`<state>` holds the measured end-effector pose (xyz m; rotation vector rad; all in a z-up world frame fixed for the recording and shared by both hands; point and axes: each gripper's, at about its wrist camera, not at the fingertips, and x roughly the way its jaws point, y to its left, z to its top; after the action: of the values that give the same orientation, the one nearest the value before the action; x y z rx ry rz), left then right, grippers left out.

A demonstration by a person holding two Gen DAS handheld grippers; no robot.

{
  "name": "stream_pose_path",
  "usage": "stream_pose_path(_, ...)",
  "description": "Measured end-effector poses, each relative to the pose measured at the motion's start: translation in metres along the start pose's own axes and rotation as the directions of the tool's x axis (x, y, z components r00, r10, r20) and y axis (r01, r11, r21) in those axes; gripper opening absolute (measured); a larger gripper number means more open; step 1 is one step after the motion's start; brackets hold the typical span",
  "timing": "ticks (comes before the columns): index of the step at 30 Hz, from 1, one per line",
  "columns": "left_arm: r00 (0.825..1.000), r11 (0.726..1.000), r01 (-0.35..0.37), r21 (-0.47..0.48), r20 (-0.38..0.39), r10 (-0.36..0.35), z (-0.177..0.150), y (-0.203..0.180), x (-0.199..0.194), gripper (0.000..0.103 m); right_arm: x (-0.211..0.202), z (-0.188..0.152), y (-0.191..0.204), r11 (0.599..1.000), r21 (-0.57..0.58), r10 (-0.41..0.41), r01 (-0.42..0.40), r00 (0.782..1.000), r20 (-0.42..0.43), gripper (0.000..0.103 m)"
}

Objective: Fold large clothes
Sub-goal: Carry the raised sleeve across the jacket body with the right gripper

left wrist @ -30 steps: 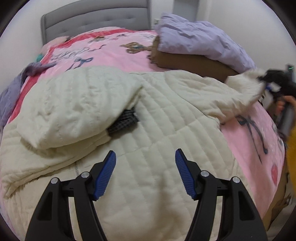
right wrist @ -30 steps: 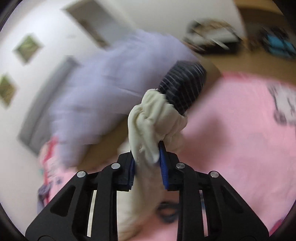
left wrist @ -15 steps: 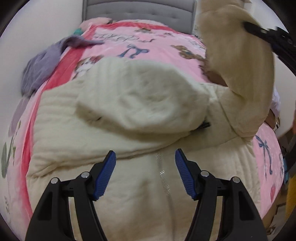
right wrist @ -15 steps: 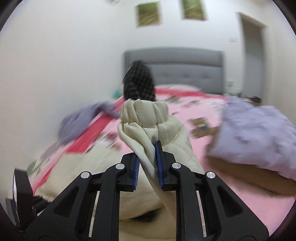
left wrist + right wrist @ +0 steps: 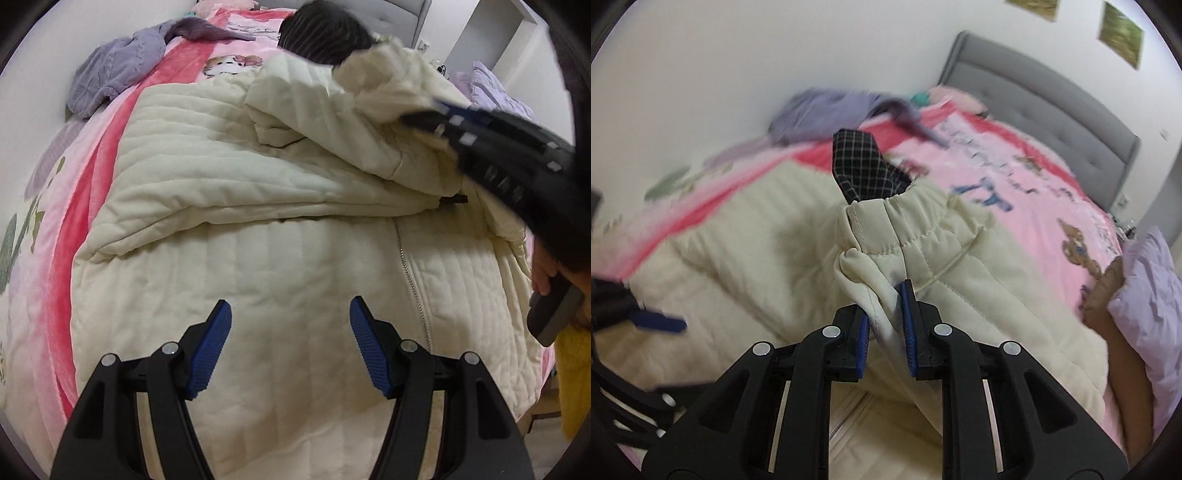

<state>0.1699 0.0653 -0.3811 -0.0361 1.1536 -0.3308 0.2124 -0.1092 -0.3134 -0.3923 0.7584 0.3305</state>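
A cream quilted jacket (image 5: 280, 258) with a metal zipper (image 5: 410, 273) lies spread on the bed. My left gripper (image 5: 290, 325) is open and empty just above the jacket's lower body. My right gripper (image 5: 884, 295) is shut on the jacket's sleeve cuff (image 5: 905, 225), from which a black checked lining (image 5: 864, 166) sticks out. The sleeve is held across the jacket's upper body, over the other folded sleeve. The right gripper also shows in the left wrist view (image 5: 436, 110), at the upper right.
The bed has a pink cartoon blanket (image 5: 1027, 166) and a grey headboard (image 5: 1052, 96). A purple garment (image 5: 122, 62) lies at the far left by the wall. A lilac duvet (image 5: 1148, 295) and a brown pillow lie on the right.
My right gripper has swung the sleeve from the right side over the jacket toward its left and lowered it. The left gripper stayed open, shifting slightly over the jacket's body.
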Motion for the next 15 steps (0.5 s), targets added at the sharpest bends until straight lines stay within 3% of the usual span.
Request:
stream_pose_path(9,1.0,1.0,0.01,-0.027,0.008,-0.01,0.0,0.021,0.002,0.066,0.043,-0.019,0.024,0.99,-0.127,0.043,-0.068,0.981,-0.189,0.018)
stream_pose_path(12,0.999,0.999,0.035,-0.025,0.021,-0.035,0.007,0.018,-0.002,0.066,0.036,-0.015,0.019,0.987,-0.131,0.069,-0.094,0.981,-0.182,0.018)
stream_pose_path(15,0.992,0.996,0.088,-0.018,0.092,-0.086,0.032,0.011,-0.014,0.066,0.02,-0.012,0.001,0.986,-0.06,0.146,-0.158,0.976,-0.163,0.02)
